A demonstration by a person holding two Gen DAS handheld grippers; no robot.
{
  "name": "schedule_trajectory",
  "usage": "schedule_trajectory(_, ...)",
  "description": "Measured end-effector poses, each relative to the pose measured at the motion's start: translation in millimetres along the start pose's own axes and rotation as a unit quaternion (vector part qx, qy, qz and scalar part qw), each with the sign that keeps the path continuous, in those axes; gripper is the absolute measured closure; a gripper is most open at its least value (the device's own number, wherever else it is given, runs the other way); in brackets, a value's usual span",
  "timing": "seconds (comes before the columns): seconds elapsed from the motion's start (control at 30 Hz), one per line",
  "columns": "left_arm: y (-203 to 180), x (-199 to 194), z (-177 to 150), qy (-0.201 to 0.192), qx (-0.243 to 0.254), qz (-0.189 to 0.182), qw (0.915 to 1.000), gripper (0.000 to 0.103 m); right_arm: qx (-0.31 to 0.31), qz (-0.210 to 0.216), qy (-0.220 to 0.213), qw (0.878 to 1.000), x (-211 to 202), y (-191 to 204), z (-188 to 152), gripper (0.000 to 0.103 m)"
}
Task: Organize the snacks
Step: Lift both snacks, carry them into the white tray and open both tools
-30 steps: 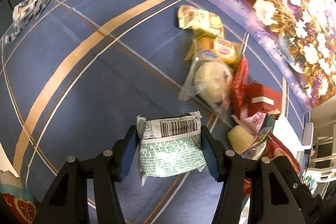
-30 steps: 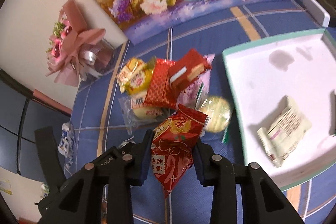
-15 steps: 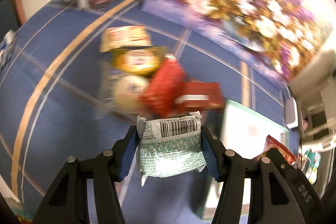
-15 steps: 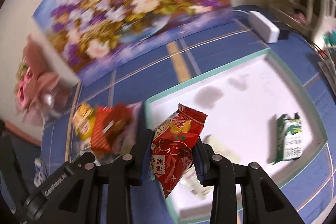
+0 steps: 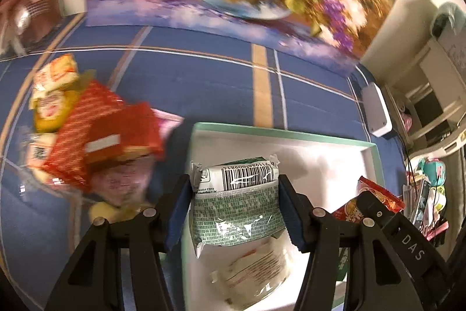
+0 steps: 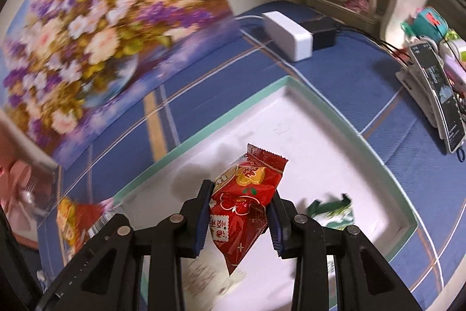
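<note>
Jaws of both grippers, left (image 5: 235,204) clamping the green barcode packet (image 5: 236,206), right (image 6: 239,219) clamping the red snack pouch (image 6: 244,203), hang over the teal-rimmed white tray (image 6: 294,107), probably for dropping in.

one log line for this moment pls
left claw: shut on green pack | right claw: shut on red pack | both over tray | phase: carry, not released

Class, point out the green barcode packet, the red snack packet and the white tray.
green barcode packet (image 5: 236,212), left wrist view, green printed face.
red snack packet (image 6: 243,209), right wrist view, front face.
white tray (image 6: 305,142), right wrist view, bare floor.
</note>
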State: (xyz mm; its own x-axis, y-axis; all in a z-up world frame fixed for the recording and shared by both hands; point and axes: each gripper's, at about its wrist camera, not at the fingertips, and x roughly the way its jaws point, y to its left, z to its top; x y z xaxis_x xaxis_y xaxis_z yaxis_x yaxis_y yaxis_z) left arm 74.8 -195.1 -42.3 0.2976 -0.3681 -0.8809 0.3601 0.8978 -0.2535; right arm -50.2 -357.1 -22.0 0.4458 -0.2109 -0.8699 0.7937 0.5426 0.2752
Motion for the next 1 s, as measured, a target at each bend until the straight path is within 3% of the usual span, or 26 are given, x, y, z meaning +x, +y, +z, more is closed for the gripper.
schedule_trajectory(0.2, -14, 24, 0, 0.017, 0.01, -0.008, 0.9998, 0.042, 0.017, -0.004, 0.006, 1.0, 8, -16, 7, 0.065)
schedule_trajectory(0.4, -16, 17, 2, 0.018, 0.011, -0.019, 0.9996, 0.039, 0.014, -0.003, 0.007, 1.0, 4, -13, 7, 0.064)
schedule_trajectory(0.6, -6, -3, 11, 0.006, -0.007, -0.022, 0.9997, 0.021, 0.01, -0.003, 0.005, 1.0, 0, -13, 8, 0.062)
schedule_trajectory(0.8, 9, -11, 19, -0.002, -0.016, 0.011, 0.9998, 0.02, 0.004, -0.015, 0.009, 1.0, -1, -12, 8, 0.058)
schedule_trajectory(0.87, 14, -12, 20, -0.005, -0.02, 0.019, 0.9996, 0.017, 0.0, -0.017, 0.012, 1.0, -1, -10, 7, 0.053)
schedule_trajectory(0.93, 20, -13, 21, -0.007, -0.023, 0.033, 0.9992, 0.009, -0.007, -0.02, 0.014, 1.0, -2, -7, 6, 0.038)
schedule_trajectory(1.0, 29, -15, 22, -0.012, -0.025, 0.05, 0.9984, 0.009, -0.016, -0.022, 0.015, 0.999, -4, -3, 5, 0.036)
